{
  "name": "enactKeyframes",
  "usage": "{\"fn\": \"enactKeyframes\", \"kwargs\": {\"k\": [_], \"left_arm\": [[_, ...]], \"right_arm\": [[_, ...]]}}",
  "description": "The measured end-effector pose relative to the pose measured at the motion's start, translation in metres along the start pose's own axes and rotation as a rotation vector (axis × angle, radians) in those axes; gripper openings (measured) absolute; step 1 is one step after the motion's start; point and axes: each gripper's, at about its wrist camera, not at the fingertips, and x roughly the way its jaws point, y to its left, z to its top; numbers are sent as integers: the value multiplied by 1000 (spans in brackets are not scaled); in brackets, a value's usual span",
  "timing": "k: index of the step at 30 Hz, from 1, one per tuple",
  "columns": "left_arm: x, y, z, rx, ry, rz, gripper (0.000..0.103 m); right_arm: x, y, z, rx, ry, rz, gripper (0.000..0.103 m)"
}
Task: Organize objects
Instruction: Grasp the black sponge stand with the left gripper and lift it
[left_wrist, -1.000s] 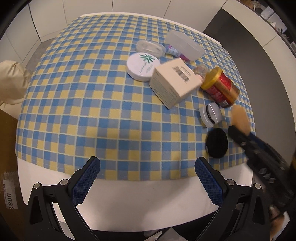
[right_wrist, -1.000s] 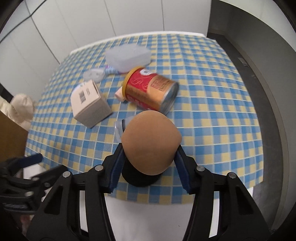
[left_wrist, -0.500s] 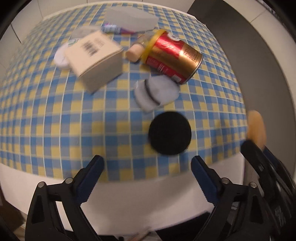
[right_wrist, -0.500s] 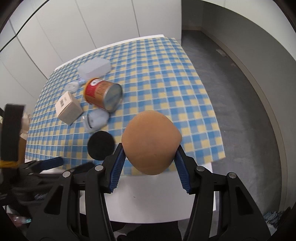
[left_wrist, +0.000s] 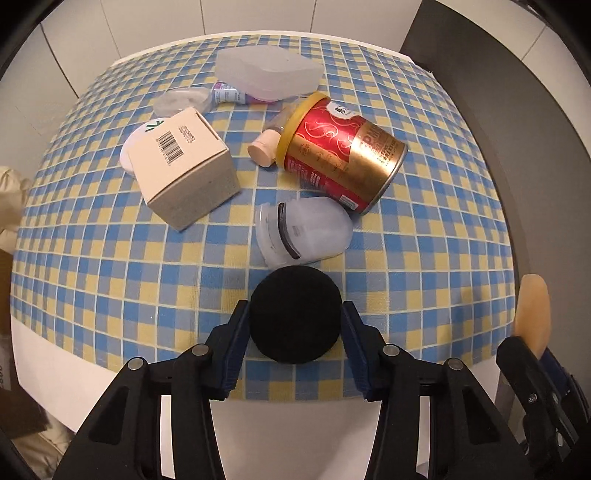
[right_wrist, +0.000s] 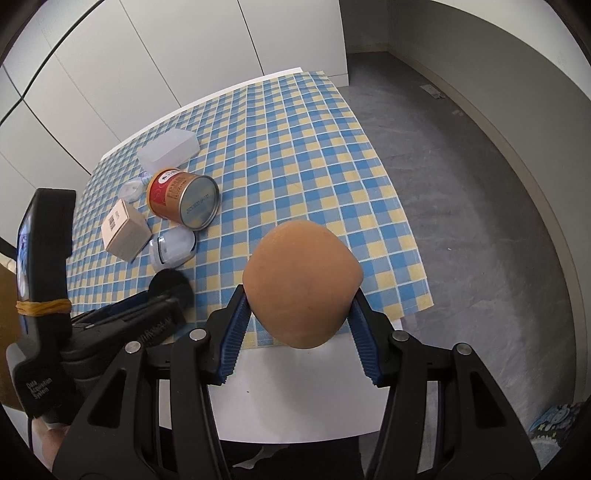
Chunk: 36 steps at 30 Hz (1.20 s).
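The left gripper (left_wrist: 295, 321) is sitting low in the centre of its own view, its blue-padded fingers (left_wrist: 236, 350) closed in against both sides of a round black puff (left_wrist: 295, 314) that is lying on the checked cloth (left_wrist: 110, 258) near the desk's (left_wrist: 37, 362) front edge. Whether the pads are actually pressing the puff or only flanking it is hard to tell, though they are appearing to touch its rim.

The right gripper (right_wrist: 299, 317) is holding a tan, egg-shaped sponge (right_wrist: 301, 282) clamped between its fingers (right_wrist: 232, 339), in the lower middle of its view, over the desk's near edge. The same sponge (left_wrist: 533, 314) is showing edge-on at the right border of the left view.

Just above the puff, a frosted clear case (left_wrist: 304, 230) is lying on the cloth, and behind it a red and gold can (left_wrist: 340, 147) is lying on its side with its yellow lid pointing to the upper left. A small bottle with a peach cap (left_wrist: 264, 147) is resting against that lid. To the left, a beige carton (left_wrist: 184, 166) with a barcode is standing partly over a white round jar (left_wrist: 135, 142). Toward the top of the frame, a translucent box (left_wrist: 267, 74) is sitting upside down, with a small purple-labelled tube (left_wrist: 229, 96) and a clear lid (left_wrist: 181, 100) beside it.
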Motion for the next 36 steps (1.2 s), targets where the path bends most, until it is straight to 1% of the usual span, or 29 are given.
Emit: {"fn": "enactKeyframes", "kwargs": {"k": [2, 3, 4, 6, 10, 12, 21, 25, 28, 30, 32, 34, 36], "left_arm": [[0, 3, 1, 0, 6, -13, 47], [-1, 4, 0, 0, 7, -9, 47], [-11, 16, -9, 0, 6, 1, 47], [-15, 21, -10, 0, -1, 9, 47], [-22, 29, -7, 15, -24, 62, 47], [-29, 37, -7, 20, -36, 89, 47], [-60, 72, -4, 0, -70, 116, 47], [-79, 87, 4, -15, -91, 118, 47], [-97, 91, 10, -7, -119, 170, 47], [-110, 93, 14, -9, -137, 165, 47], [-129, 95, 18, -18, -161, 142, 47], [-149, 94, 22, -15, -196, 160, 47], [-165, 92, 24, -10, -230, 178, 47]], "right_arm": [[-1, 2, 0, -2, -1, 9, 55], [-1, 4, 0, -6, -1, 13, 55], [-1, 7, 1, -13, 0, 19, 55], [0, 13, 2, -26, 2, 24, 55], [-1, 29, 4, -67, 2, 31, 55], [-2, 36, 5, -77, -2, 28, 55], [-7, 80, 13, -156, -7, 2, 55], [-15, 97, 16, -190, -13, -19, 55], [-27, 111, 19, -215, -20, -19, 54], [-37, 119, 23, -233, -28, -23, 54], [-47, 125, 27, -241, -35, -20, 54], [-57, 130, 33, -243, -41, -6, 54], [-72, 137, 41, -257, -56, -14, 54]]}}
